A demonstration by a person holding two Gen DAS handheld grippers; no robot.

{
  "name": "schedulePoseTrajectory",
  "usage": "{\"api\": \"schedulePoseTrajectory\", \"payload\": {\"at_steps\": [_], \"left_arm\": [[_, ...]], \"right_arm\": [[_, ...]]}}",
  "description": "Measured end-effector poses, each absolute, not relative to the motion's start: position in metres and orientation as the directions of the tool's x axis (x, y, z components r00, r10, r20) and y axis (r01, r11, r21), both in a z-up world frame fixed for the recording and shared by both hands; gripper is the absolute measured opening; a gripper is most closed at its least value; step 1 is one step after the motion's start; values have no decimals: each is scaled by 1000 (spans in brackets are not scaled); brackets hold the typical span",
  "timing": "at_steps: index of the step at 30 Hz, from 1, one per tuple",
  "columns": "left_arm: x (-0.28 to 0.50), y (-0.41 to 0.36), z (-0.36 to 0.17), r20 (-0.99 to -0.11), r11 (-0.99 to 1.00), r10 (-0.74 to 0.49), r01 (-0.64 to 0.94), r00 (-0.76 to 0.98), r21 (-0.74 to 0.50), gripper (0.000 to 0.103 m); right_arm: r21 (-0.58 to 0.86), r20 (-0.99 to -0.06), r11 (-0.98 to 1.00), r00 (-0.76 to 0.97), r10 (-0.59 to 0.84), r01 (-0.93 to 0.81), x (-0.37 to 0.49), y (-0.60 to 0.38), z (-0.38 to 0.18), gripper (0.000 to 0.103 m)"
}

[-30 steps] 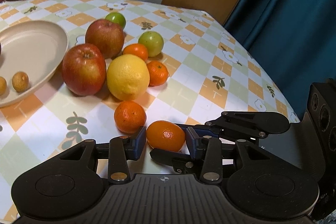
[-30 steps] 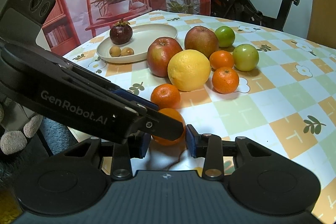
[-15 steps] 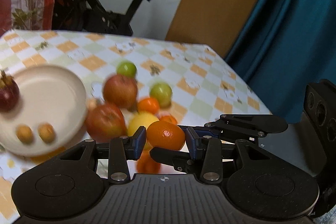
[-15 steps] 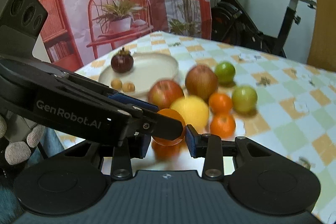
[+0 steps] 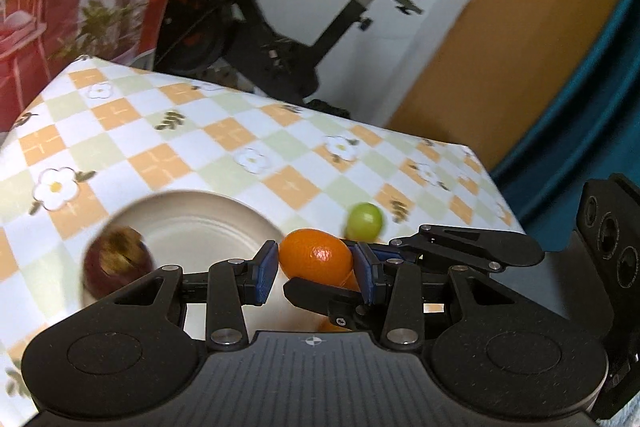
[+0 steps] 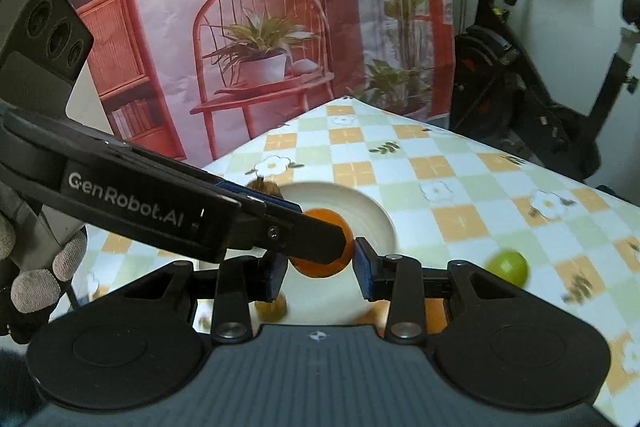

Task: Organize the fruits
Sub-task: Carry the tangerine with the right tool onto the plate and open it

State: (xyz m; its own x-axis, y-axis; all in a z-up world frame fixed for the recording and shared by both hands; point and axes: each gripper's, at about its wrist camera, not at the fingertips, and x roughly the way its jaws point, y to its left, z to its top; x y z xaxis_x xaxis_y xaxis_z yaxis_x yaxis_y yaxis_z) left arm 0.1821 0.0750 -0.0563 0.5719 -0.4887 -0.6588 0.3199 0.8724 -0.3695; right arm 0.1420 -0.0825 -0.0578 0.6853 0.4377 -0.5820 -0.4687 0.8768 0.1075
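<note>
Both grippers close on one orange tangerine (image 5: 316, 255) from crossing directions and hold it in the air above the table. My left gripper (image 5: 316, 267) has its blue pads on the fruit's sides. My right gripper (image 6: 320, 267) also has the tangerine (image 6: 326, 267) between its pads, and the left gripper's finger (image 6: 280, 231) crosses in front. Below lies a cream plate (image 5: 208, 215) with a dark mangosteen (image 5: 116, 263) on it. A green fruit (image 5: 364, 221) lies on the checked tablecloth and also shows in the right wrist view (image 6: 508, 267).
The plate (image 6: 372, 223) shows in the right wrist view with a small brown fruit (image 6: 272, 305) under the gripper. An exercise bike (image 5: 304, 27) stands behind the table. A gloved hand (image 6: 36, 275) holds the left gripper. The table's far edge (image 5: 480, 163) is near a blue curtain.
Both grippers have lifted the tangerine off the table and swung left toward the plate. The pile of apples, lemon and tangerines has dropped out of view below.
</note>
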Motion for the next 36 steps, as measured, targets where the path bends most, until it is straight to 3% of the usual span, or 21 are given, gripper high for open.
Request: {"api": "schedulePoseTrajectory", "payload": {"at_steps": [13, 30, 36], "left_arm": [[254, 114, -97, -750, 918, -396, 226, 530, -326, 42], [261, 122, -100, -750, 943, -332, 191, 572, -272, 41], [249, 118, -90, -729, 951, -308, 182, 611, -250, 42]], "right_arm": [[155, -686, 891, 602, 408, -427, 244, -37, -99, 38], [125, -771, 899, 529, 355, -420, 280, -6, -118, 39], [108, -759, 902, 551, 346, -417, 275, -10, -110, 43]]}}
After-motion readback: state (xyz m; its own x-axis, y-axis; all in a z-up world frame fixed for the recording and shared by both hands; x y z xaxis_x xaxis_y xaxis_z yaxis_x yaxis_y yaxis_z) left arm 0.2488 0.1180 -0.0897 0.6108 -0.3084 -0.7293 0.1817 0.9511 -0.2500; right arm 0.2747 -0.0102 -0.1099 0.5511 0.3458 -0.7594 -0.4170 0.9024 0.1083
